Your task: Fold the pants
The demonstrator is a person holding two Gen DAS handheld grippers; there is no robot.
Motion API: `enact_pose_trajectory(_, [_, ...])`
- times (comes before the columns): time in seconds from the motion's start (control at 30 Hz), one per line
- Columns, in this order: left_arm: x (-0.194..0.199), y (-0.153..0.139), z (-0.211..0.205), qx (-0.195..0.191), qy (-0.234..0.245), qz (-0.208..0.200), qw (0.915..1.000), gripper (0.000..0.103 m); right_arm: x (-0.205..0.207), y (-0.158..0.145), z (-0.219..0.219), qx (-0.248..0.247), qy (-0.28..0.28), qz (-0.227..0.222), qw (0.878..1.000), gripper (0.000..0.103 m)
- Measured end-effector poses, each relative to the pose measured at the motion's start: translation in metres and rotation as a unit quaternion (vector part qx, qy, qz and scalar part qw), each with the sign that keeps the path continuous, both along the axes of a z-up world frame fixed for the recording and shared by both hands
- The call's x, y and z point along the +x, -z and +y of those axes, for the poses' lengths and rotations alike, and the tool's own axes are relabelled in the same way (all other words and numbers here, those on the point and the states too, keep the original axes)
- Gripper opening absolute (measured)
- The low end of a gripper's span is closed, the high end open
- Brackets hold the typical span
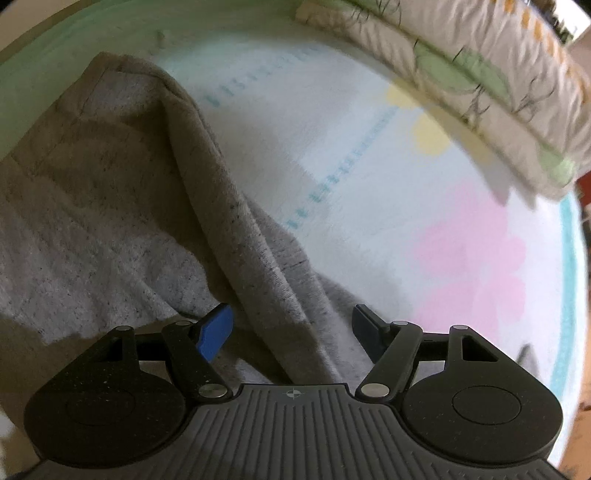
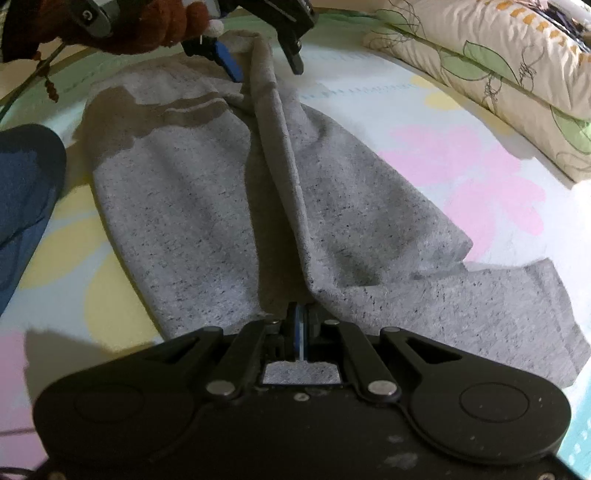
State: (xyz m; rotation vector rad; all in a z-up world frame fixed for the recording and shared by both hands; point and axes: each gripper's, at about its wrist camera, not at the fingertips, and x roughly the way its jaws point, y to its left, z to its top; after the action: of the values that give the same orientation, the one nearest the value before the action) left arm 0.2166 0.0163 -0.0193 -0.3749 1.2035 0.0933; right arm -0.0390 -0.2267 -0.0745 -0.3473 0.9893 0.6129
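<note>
Grey heathered pants (image 2: pixel 192 206) lie on a pastel play mat (image 2: pixel 480 177). A raised ridge of the fabric (image 2: pixel 280 158) runs between the two grippers. My right gripper (image 2: pixel 300 325) is shut on the near end of that ridge. My left gripper (image 1: pixel 291 325) is open, its fingers either side of the ridge's far end (image 1: pixel 258 258). It also shows at the top of the right wrist view (image 2: pixel 266 62), held by a hand in a brown glove (image 2: pixel 155 26). The pants spread to the left in the left wrist view (image 1: pixel 92 206).
A floral pillow (image 2: pixel 498 62) lies along the mat's far right edge and shows in the left wrist view (image 1: pixel 480 74). A dark blue fabric shape (image 2: pixel 26 199) is at the left. The mat's pink flower patch (image 1: pixel 469 258) lies right of the pants.
</note>
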Motion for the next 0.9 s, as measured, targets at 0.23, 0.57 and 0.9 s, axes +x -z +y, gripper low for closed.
enact_pose_trajectory(0.23, [0.002,0.016,-0.013,0.016,0.038,0.042,0.9983,0.014,0.006,-0.005,-0.014,0.032,0.038,0.006,0.999,0.004])
enact_pose_trajectory(0.57, [-0.072,-0.019,-0.001,0.018,0.057,-0.079,0.9951,0.005,0.024,-0.032,-0.066,0.113,0.229,-0.018,0.967,0.059])
enact_pose_trajectory(0.9, [-0.133,-0.017,-0.002,-0.001,0.023,-0.092,0.9955,0.000,0.131,-0.003,-0.094,0.020,0.440,-0.018,0.898,0.075])
